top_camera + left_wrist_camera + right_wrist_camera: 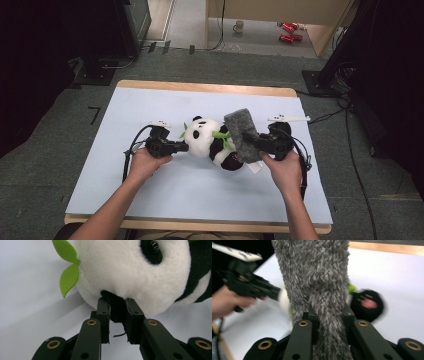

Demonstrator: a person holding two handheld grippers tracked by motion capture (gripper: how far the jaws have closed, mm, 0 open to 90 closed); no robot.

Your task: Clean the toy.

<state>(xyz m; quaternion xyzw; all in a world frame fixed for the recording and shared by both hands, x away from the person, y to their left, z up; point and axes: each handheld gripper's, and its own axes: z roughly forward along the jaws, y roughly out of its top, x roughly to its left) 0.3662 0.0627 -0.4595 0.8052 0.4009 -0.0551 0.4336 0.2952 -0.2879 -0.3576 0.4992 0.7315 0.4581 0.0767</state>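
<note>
The left gripper has its jaws closed on the black ear of the plush panda, pinching the dark fur tight between them. The right gripper is clamped on a grey fuzzy cloth, which stands up out of the jaws and, in the high view, drapes over the panda's right side. The panda lies at the middle of the pale blue table, between the two grippers, with green felt leaves beside its head. On the floor beyond sit a mug and red cans; no writing on anything can be read.
</note>
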